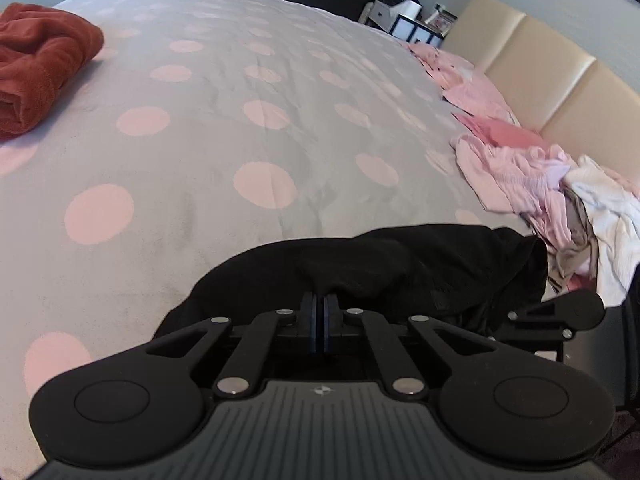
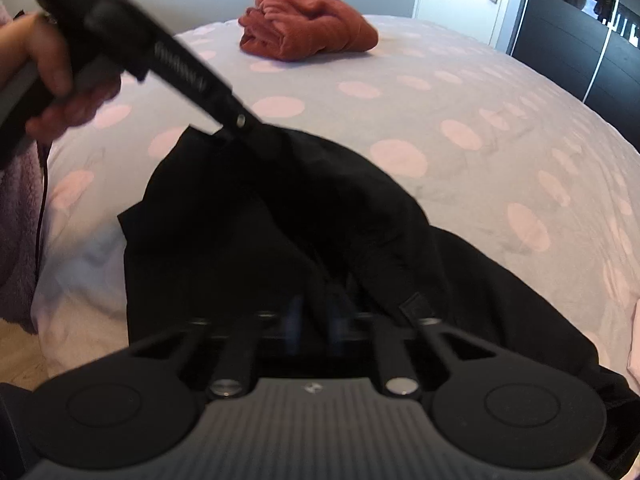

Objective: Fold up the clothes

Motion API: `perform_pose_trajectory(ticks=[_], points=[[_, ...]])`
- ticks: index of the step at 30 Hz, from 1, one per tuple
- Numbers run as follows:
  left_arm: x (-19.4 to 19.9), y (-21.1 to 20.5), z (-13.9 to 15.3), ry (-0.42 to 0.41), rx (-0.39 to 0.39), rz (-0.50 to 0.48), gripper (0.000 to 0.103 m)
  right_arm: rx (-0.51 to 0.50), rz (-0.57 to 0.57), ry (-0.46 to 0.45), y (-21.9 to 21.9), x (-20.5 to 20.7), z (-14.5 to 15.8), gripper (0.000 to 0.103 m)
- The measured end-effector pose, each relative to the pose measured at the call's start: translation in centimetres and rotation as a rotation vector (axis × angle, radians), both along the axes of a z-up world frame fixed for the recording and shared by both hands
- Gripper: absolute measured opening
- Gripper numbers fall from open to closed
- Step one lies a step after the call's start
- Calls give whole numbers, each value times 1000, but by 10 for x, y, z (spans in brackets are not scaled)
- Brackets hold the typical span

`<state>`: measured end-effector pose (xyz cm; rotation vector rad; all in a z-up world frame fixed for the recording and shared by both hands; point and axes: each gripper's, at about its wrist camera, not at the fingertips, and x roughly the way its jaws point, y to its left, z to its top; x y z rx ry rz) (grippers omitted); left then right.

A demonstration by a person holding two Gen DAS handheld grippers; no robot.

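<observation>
- Left gripper: fingers pressed together, pinching an edge of the black garment, which bunches just ahead of them on the bed.
- Right gripper: blurred; fingers nearly together with a fold of black cloth between them.
- A hand holds the left gripper, up and left of the right fingers.
- Farther out: red towel far left of the left fingers; pink clothes to their right.

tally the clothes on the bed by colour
black garment: 1
rust-red folded garment: 1
pink clothes in the heap: at least 2, too tangled to tell
white garment: 1
total: at least 5
</observation>
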<state>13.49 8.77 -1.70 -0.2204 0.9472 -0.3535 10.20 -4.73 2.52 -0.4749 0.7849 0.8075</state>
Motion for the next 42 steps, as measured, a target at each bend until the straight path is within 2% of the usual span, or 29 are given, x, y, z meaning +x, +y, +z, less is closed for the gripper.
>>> perform_pose_trajectory(ticks=[4,7,12,16,21,23,25,27,29,30,31,33,35,38,41,42], points=[[0,2,3,-13,13,22,1,21,78,9,-1,-15,17,1],[-4,0,7,-28,59,23,0,25,169,39,0,-37,28,1],[-17,-3,7,-12,146,21,0,-17,304,113,7,-73,18,1],[-28,-4,-3,34,197,15,0,-59,344,174,11,-93,-3,1],[-38,2,3,37,102,8,2,-73,331,189,8,-102,-16,3],[-43,0,8,23,88,-8,14,-58,311,196,5,-102,-16,5],[-46,-4,12,17,57,-17,39,-57,299,193,5,-102,-15,6],[-48,-11,13,24,27,-27,46,-56,291,186,7,-101,-14,7],[-46,-19,7,44,44,-32,46,-45,273,174,8,-99,-11,8],[-45,-23,3,56,65,-26,45,-42,272,167,8,-100,-8,14],[-43,-26,-2,68,80,-22,43,-38,271,160,7,-100,-5,25],[-40,-32,-13,103,87,-26,36,-24,268,139,5,-100,4,37],[-35,-36,-23,136,109,-31,29,-12,243,108,4,-97,11,37],[-36,-42,-33,142,180,-46,16,41,140,73,-4,-85,19,36],[-37,-41,-36,144,191,-56,8,78,-52,58,-5,-70,17,32],[-36,-42,-37,143,193,-59,6,69,-117,43,-2,-67,13,27]])
